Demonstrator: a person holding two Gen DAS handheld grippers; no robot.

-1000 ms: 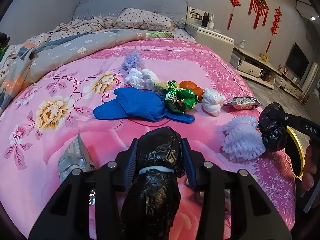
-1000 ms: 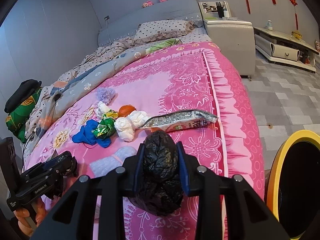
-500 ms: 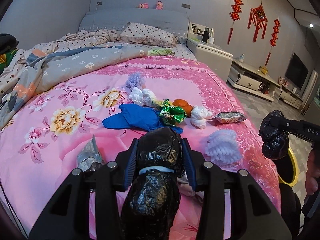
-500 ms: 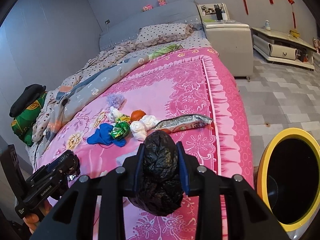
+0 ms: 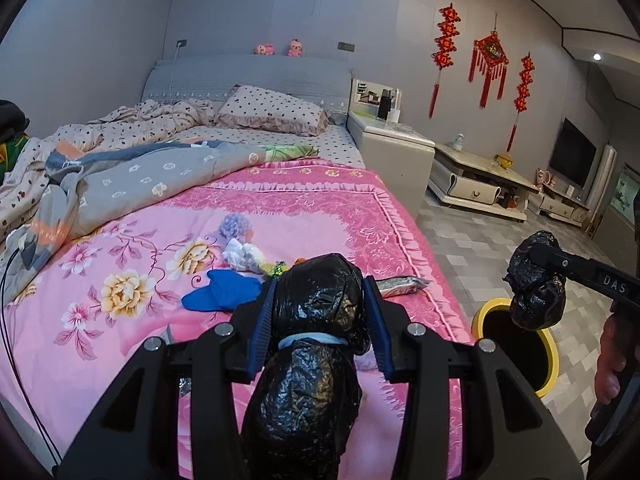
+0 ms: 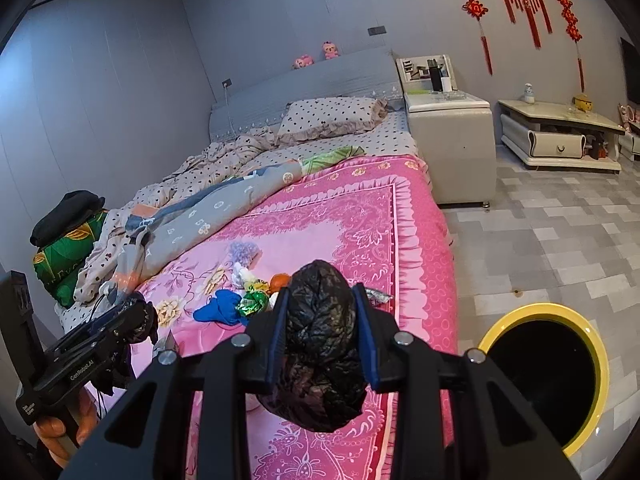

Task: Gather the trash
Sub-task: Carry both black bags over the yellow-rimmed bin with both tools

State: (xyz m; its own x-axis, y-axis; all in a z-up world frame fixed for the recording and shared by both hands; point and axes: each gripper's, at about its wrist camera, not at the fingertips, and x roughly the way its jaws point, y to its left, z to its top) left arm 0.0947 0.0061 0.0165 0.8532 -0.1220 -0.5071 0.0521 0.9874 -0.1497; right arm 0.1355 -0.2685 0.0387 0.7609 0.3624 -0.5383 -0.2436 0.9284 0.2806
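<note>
My left gripper (image 5: 320,300) is shut on a black plastic bag bundle (image 5: 316,344) tied with a pale band, held over the pink bedspread. Another crumpled black bag (image 6: 322,344) is clamped in my right gripper (image 6: 322,320), and it shows again as the black bag (image 5: 536,280) at the right of the left wrist view, above the yellow-rimmed bin (image 5: 548,344). That bin (image 6: 496,328) stands on the floor beside the bed. Loose trash lies on the bed: a blue glove (image 6: 222,308), a green wrapper (image 6: 252,300), an orange (image 6: 280,280), white wads (image 5: 240,254), a purple foam net (image 5: 236,226) and a silver packet (image 5: 400,282).
A rumpled grey duvet (image 5: 152,176) and a spotted pillow (image 5: 272,110) fill the far half of the bed. A white nightstand (image 6: 452,140) and a low TV cabinet (image 6: 556,136) stand along the right wall. Grey tiled floor (image 6: 560,240) lies right of the bed.
Both grippers have risen and pulled back from the bed with their black bags still held. The trash pile looks smaller and farther, and the yellow bin has come into fuller view.
</note>
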